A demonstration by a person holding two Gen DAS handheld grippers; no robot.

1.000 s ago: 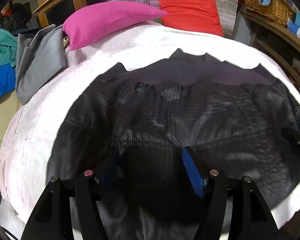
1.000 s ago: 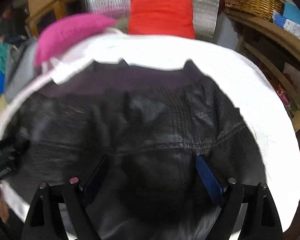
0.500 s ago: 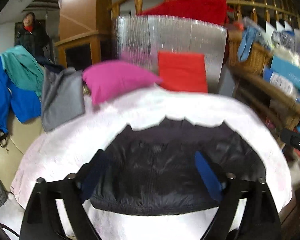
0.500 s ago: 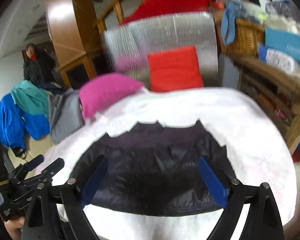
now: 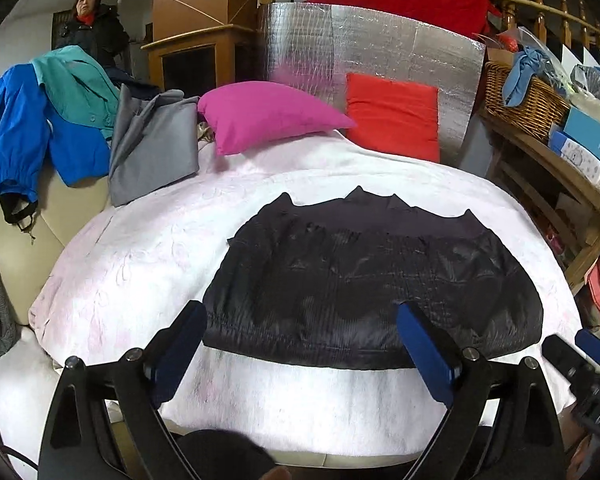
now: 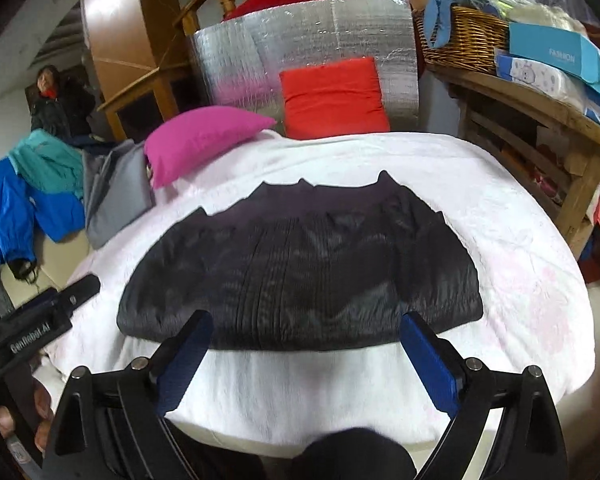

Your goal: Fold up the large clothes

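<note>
On my left a blue and teal jacket [image 5: 16,136] hangs beside a grey garment [image 5: 152,152]. My left fingers [image 5: 300,350] have just spread wide, empty. The folded black quilted jacket [image 5: 372,284] lies flat on the white bed [image 5: 148,264]. My right fingers [image 6: 306,354] have likewise just opened, holding nothing.

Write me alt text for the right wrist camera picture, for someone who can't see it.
A black jacket lies folded flat on a white blanket, and the right gripper hovers open just short of its near edge, holding nothing. Behind it sit a pink pillow and a red cushion; the left gripper shows at the left edge.
</note>
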